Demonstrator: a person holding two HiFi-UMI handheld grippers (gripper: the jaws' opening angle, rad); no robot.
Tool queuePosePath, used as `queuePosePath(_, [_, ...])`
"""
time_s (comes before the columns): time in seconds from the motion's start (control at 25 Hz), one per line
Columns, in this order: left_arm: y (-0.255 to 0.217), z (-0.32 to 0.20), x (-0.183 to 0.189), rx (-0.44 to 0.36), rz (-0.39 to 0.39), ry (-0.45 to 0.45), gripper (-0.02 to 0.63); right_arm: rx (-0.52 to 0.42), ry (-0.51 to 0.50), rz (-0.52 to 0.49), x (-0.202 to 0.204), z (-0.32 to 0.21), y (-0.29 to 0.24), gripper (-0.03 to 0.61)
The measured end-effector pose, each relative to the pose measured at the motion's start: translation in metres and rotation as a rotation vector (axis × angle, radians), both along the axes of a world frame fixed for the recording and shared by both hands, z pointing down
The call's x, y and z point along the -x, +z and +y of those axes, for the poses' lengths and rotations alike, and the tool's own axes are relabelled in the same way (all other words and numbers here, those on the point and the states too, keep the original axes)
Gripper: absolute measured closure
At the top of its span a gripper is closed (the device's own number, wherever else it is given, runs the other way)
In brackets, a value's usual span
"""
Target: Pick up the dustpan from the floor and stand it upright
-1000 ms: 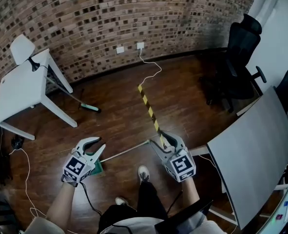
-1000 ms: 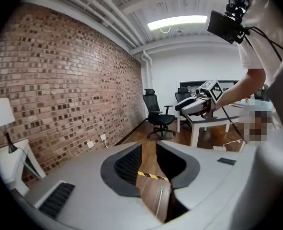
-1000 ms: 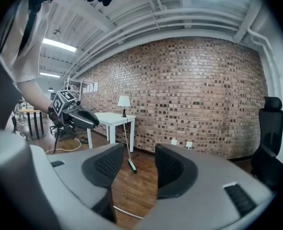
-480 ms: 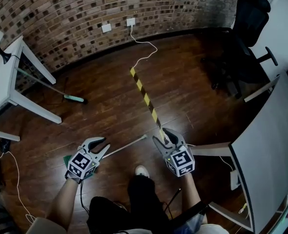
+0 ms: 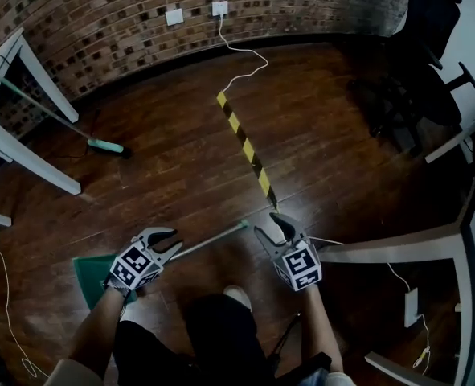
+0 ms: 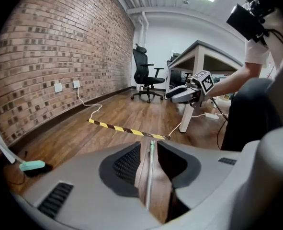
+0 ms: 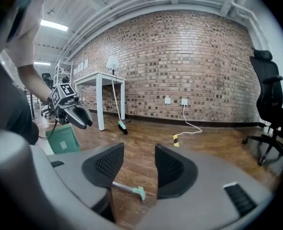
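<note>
The dustpan lies flat on the wooden floor: its green pan at the lower left, its thin metal handle running up and right to a pale green tip. My left gripper hangs over the handle near the pan. Its jaws have just been opening, and the handle shows in the gap without the pads pressing on it. My right gripper stands open just right of the tip, nothing between its fingers. The right gripper view shows the left gripper and the pan.
A broom with a teal head leans by the white table's leg at the far left. Yellow-black tape and a white cable run across the floor. A black office chair and a desk stand to the right.
Both grippers have dropped low toward the floor and the handle. The head view has sunk with them, and more of the green pan shows at the left.
</note>
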State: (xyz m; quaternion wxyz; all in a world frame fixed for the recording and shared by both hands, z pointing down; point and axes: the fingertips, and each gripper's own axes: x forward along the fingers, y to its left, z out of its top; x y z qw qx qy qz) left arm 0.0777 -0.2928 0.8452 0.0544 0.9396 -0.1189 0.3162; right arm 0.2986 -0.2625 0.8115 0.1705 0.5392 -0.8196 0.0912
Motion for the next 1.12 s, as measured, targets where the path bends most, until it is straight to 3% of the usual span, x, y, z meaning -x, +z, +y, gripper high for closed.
queuePosePath(0.24, [0.096, 0.002, 0.005, 0.025, -0.057, 0.046, 0.483, 0.074, -0.007, -0.013, 0.003, 0.000, 0.133, 0.367])
queuePosePath(0.56, [0.167, 0.017, 0.002, 0.099, -0.153, 0.096, 0.469, 0.265, -0.088, 0.076, 0.021, 0.002, 0.254, 0.367])
queuePosePath(0.96, [0.229, 0.021, -0.030, 0.185, -0.216, 0.127, 0.459, 0.318, -0.080, 0.103, 0.012, -0.039, 0.307, 0.367])
queuePosePath(1.0, [0.234, 0.022, -0.031, 0.191, -0.226, 0.132, 0.459, 0.316, -0.083, 0.105, 0.013, -0.042, 0.308, 0.414])
queuePosePath(1.12, [0.251, 0.024, -0.028, 0.179, -0.282, 0.141, 0.459, 0.317, -0.100, 0.107, 0.018, -0.046, 0.312, 0.416])
